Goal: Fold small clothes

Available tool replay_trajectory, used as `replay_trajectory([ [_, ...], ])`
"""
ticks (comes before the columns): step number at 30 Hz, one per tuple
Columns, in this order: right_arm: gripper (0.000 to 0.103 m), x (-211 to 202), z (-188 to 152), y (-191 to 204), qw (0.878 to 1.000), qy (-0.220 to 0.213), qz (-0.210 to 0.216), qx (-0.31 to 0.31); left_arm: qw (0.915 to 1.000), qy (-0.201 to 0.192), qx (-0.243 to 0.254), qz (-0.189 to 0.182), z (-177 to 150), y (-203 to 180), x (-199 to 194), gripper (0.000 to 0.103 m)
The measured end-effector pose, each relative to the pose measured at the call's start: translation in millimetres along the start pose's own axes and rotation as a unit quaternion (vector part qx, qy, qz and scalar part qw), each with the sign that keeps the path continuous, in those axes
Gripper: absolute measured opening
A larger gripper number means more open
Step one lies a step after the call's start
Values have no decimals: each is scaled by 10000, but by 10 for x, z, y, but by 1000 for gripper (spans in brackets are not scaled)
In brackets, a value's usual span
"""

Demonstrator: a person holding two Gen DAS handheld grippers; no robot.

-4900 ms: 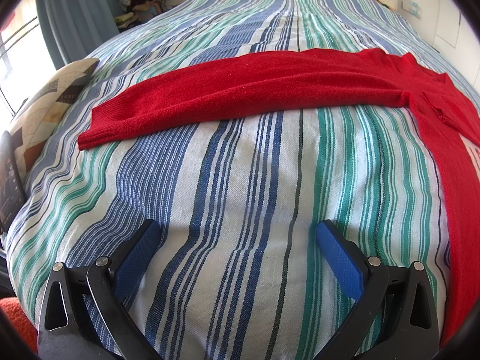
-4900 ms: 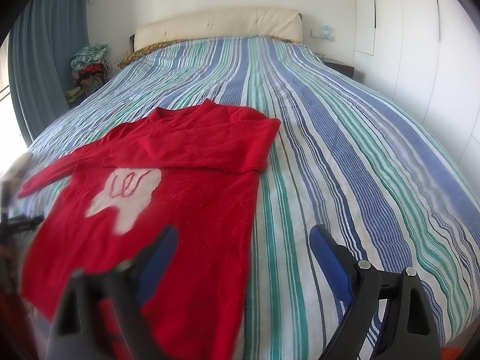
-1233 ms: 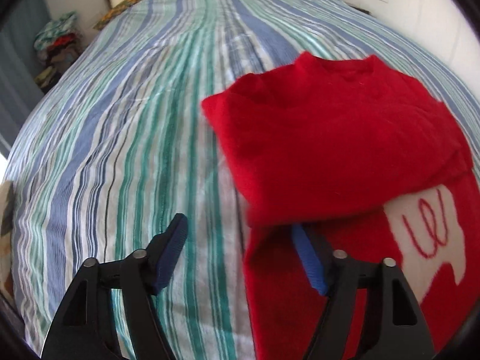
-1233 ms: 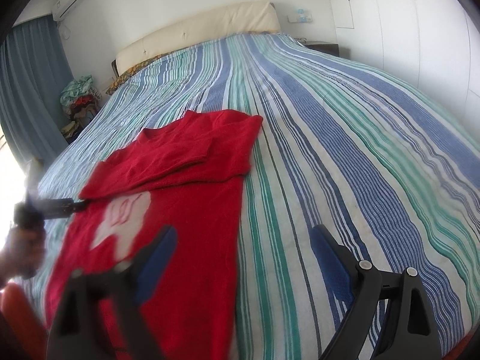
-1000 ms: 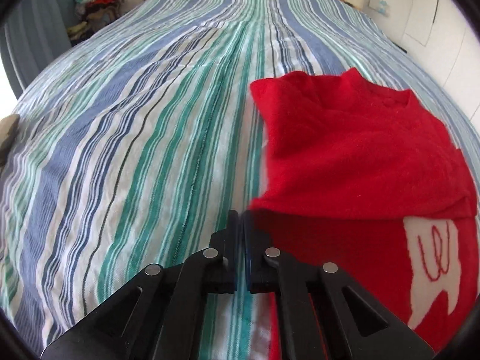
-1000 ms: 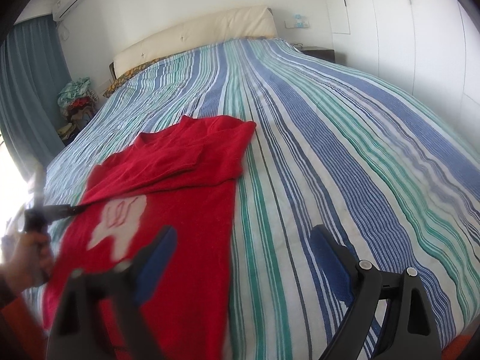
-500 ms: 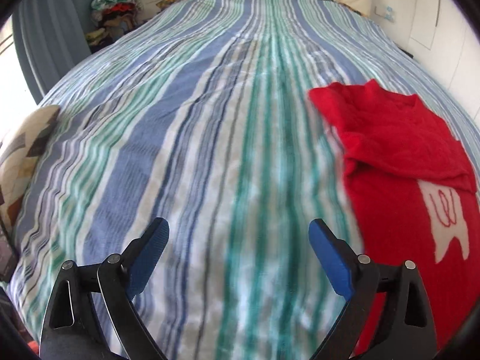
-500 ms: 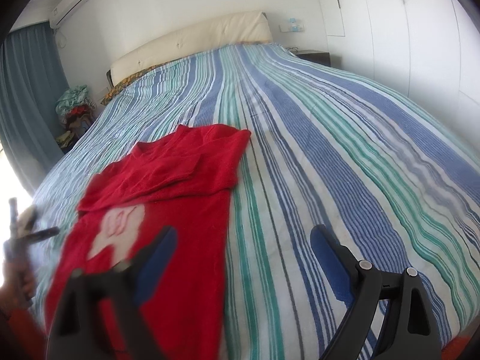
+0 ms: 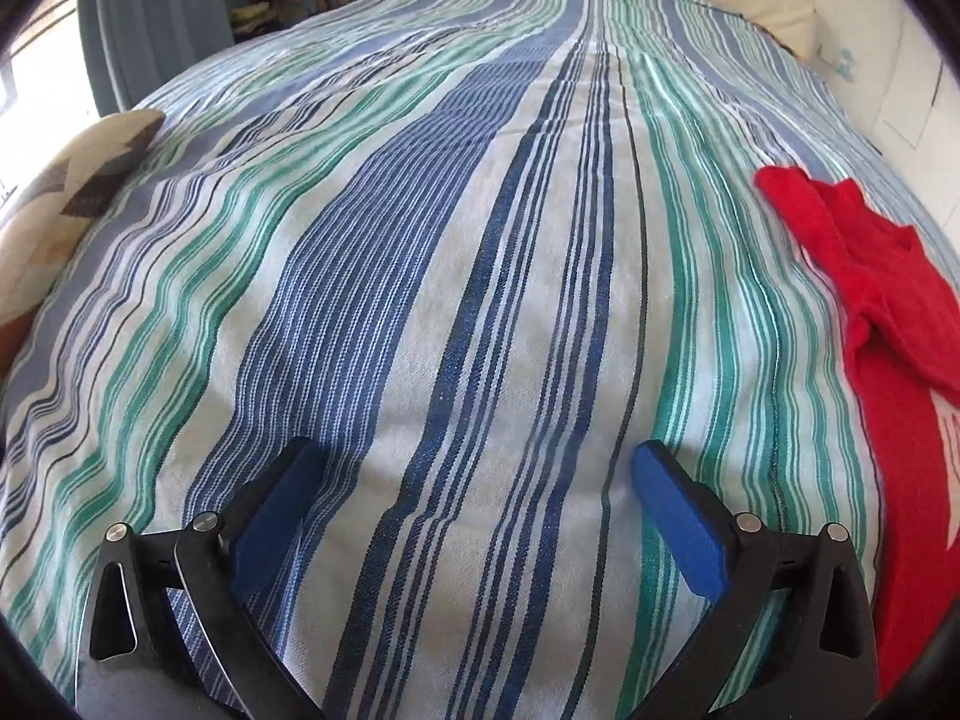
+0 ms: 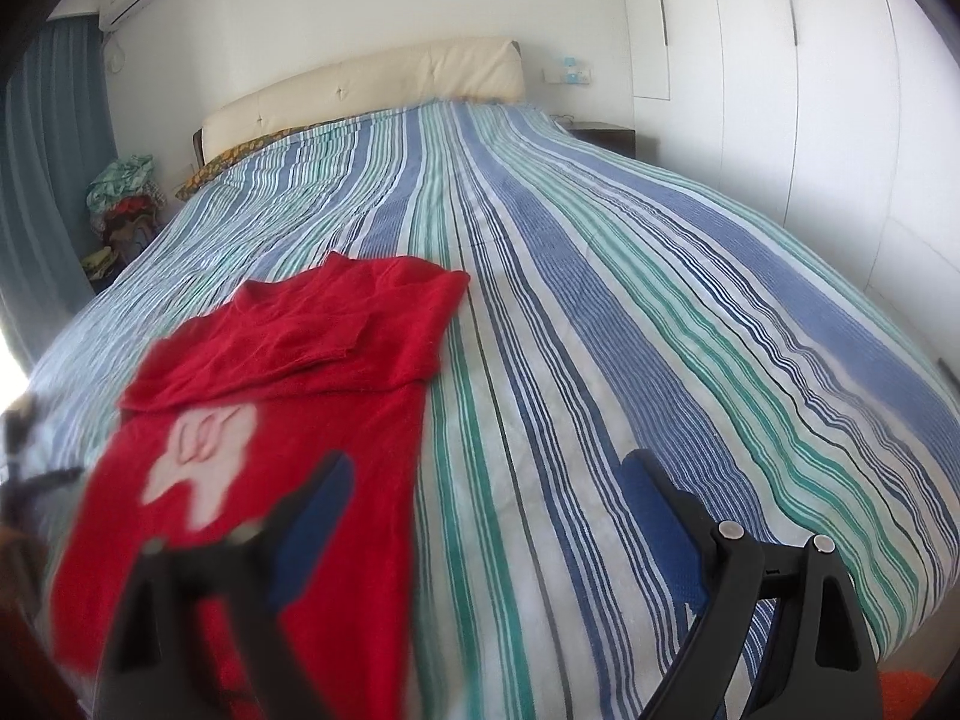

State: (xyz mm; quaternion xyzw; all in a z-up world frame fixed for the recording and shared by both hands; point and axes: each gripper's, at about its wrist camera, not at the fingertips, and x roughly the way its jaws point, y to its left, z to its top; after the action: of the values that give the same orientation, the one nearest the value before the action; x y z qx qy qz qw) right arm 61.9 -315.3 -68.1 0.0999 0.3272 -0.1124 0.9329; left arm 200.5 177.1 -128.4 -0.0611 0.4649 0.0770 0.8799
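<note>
- Left tool (image 9: 474, 468): blue pads spread wide, jaws have just been opening, only the blue, green and white striped bedspread (image 9: 480, 240) between them.
- Red knitted sweater with a white tooth motif (image 10: 288, 396) lies flat on the bed, both sleeves folded across its chest, well right of the left tool.
- Right tool (image 10: 486, 480): jaws apart, empty, left finger over the sweater's lower part.
</note>
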Motion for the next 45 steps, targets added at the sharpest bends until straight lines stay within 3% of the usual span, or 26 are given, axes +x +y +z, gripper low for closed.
replay_trajectory([
  [45, 90, 79, -14, -17, 9998, 110, 90, 133, 10000, 0, -14, -6, -9, 17, -19, 103],
])
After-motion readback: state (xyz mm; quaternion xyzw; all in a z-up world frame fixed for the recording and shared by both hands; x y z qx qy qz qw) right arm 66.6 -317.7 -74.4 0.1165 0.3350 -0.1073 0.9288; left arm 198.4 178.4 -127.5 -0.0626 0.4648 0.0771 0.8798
